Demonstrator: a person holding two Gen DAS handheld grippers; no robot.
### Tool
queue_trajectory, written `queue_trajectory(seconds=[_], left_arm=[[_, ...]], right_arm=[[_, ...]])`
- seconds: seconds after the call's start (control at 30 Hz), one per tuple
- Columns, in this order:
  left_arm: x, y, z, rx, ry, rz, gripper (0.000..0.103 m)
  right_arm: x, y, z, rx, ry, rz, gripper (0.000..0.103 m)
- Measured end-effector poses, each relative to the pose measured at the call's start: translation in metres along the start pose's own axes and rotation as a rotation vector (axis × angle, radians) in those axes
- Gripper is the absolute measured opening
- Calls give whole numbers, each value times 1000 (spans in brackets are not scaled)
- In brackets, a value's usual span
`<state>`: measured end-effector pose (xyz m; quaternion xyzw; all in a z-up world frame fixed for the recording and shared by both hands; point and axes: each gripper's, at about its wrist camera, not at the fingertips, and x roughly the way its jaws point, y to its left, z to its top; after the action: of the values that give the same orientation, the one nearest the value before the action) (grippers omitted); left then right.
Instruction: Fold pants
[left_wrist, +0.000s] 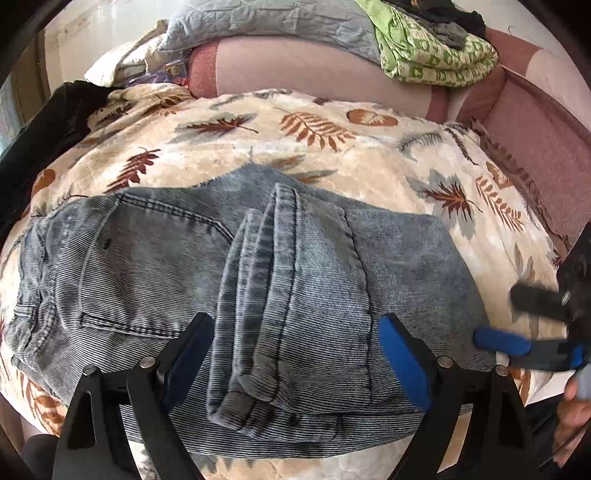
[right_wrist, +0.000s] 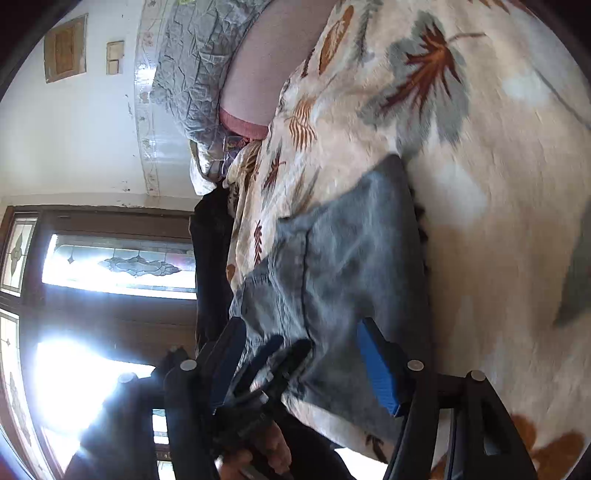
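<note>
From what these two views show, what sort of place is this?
Probably a bedroom or living room at home: a leaf-print blanket under folded jeans, piled bedding behind, and a stained-glass window.

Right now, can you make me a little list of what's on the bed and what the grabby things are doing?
pants: blue jeans, folded over, lying flat
under them: leaf-print blanket on the bed
behind: grey quilt and green patterned cloth, piled up
left hand-held gripper: open, over the jeans, nothing pinched
right hand-held gripper: open, at the jeans' edge, nothing pinched
fold: looks mostly done
</note>
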<state>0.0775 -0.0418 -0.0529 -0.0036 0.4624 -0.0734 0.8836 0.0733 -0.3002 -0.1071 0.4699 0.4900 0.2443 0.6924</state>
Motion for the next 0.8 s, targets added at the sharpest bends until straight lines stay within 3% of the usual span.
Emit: queue_trajectory(seconds=[0.03,0.13,0.23,0.3,0.33,0.4,0.57,0.6,0.67,0.73,0.8], left_arm=[[0,1,0,1,6,15,91],[26,-4,-8,65,120,61,91],[7,-2,-14,49,68,73,91],[-6,-2,-19,40,24,60,91],[-5,-4,-22,62,23,80,91],[16,-10,-30,132,104,105,92],[-2,8,-21,14,58,38,94],[-1,7,-22,19,52,54,94],[15,4,-27,48,119,85,95],[7,2,-28,55,86,97,95],[-4,4,-27,13,71,82,95]], right_arm=[[6,-12,-5,22,12,-33,68],[-5,-13,-9,39,-26,13,67],[-15,6,-21,-28,-58,54,69],[-8,0,-28,-48,-34,20,76],[1,-10,-30,-47,-13,-14,77],[-2,-16,-31,-49,-26,22,76],[-26,21,-37,-214,-102,70,76],[-23,17,-37,-199,-90,55,77],[-4,-11,-33,-91,-10,-25,78],[-11,-18,-32,-46,-39,42,76],[-28,-4,-34,-131,-82,48,77]])
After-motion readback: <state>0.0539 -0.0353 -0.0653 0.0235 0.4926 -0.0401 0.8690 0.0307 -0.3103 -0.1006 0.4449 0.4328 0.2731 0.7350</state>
